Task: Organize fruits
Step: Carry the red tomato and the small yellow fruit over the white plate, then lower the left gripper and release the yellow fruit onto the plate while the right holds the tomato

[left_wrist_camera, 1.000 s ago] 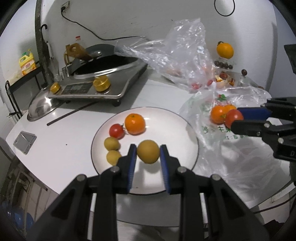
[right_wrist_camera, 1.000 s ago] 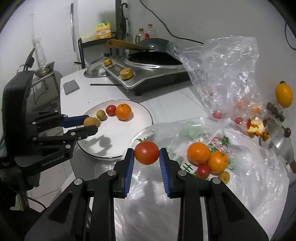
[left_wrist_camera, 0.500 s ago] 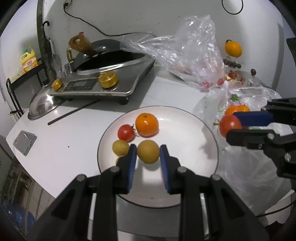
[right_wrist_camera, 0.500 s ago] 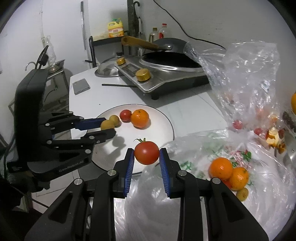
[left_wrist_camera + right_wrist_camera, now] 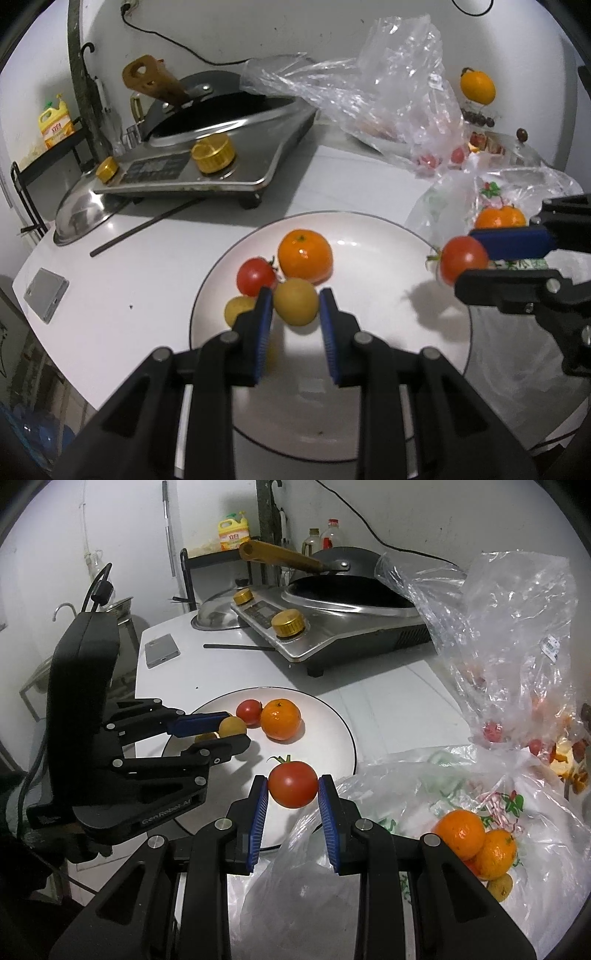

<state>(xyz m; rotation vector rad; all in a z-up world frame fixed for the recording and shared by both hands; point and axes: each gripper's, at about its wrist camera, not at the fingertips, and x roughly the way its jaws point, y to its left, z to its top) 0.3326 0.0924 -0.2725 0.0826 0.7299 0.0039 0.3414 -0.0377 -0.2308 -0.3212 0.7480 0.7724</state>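
Round yellow-brown fruit [image 5: 295, 301] clamped between left gripper [image 5: 295, 317] fingers, low over white round plate [image 5: 369, 369], just behind it orange mandarin [image 5: 304, 256] and small red tomato [image 5: 255, 277]. Larger red tomato [image 5: 293, 784] clamped in right gripper [image 5: 291, 805] fingers, above plate's near rim; bare plate ahead-left. Left nearer to setting down.

A home kitchen here: wok [image 5: 351, 579] sitting on an induction cooker [image 5: 207, 166], dish soap [image 5: 233, 535] on a rack, oil bottles [image 5: 325, 537] behind, fruit on a plate [image 5: 388, 240] on the counter
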